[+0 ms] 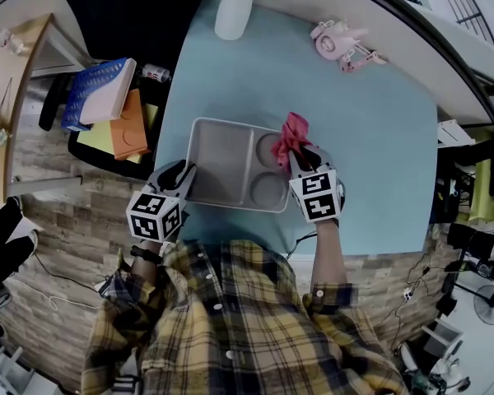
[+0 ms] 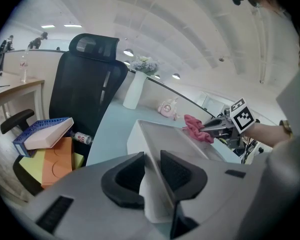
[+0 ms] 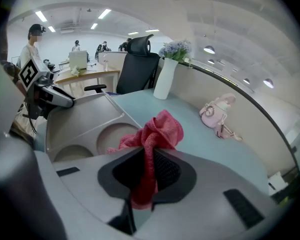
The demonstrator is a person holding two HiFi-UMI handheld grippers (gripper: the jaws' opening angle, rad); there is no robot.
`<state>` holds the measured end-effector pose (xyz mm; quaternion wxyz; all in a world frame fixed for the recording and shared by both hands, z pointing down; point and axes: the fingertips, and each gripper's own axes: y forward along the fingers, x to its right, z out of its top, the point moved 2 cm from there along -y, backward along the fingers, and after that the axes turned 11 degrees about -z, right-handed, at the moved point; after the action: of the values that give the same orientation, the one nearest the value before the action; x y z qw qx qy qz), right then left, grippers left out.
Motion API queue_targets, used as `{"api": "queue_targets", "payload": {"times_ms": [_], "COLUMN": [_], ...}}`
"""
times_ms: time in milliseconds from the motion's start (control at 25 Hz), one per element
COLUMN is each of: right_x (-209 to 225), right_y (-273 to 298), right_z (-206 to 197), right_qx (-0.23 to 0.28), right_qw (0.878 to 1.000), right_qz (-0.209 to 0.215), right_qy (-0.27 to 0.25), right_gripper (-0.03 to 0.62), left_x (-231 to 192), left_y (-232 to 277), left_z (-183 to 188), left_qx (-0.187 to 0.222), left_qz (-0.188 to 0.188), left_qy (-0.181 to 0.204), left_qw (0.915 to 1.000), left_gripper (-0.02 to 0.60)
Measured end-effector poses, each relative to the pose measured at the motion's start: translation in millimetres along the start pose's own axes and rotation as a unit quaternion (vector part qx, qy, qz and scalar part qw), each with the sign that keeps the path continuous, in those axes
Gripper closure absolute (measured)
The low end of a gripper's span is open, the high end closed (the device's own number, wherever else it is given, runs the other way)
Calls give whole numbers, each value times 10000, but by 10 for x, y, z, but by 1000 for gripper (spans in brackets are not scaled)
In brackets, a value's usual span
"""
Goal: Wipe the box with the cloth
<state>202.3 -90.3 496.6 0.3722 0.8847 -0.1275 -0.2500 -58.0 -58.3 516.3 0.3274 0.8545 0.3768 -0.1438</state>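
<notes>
A grey box (image 1: 222, 159), a shallow tray with one long well and two round wells, lies on the pale blue table. My left gripper (image 1: 184, 177) is shut on its near left rim; in the left gripper view the box wall (image 2: 166, 136) runs between the pads. My right gripper (image 1: 300, 160) is shut on a pink cloth (image 1: 292, 132). The cloth hangs over the box's right edge beside the round wells. In the right gripper view the cloth (image 3: 159, 130) bunches out past the jaws above the box (image 3: 85, 118).
A white vase (image 1: 233, 12) with flowers and a pink toy (image 1: 339, 44) stand at the table's far side. Left of the table are a black chair (image 1: 132, 2) and a blue basket (image 1: 95, 89) on stacked coloured boxes. People stand far off in the room.
</notes>
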Motion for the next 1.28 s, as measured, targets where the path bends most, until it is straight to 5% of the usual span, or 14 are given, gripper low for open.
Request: {"api": "queue_targets", "payload": {"times_ms": [480, 960, 1280], "right_x": [82, -941, -1668], "right_y": [-141, -475, -254], "right_z": [-27, 952, 1062], "right_qx": [92, 1338, 1013], "right_qw": [9994, 9785, 9659], "right_qz": [-120, 1509, 2379], "right_qy": [322, 425, 98], "right_gripper": [540, 540, 540], "left_x": [1, 18, 8], "left_y": [-8, -10, -5], "left_z": [-5, 6, -2], "left_qx": [35, 86, 85], "left_qz": [-27, -27, -48], "left_qy": [-22, -31, -29], "left_qw": [10000, 10000, 9999], "left_gripper": [485, 485, 485]}}
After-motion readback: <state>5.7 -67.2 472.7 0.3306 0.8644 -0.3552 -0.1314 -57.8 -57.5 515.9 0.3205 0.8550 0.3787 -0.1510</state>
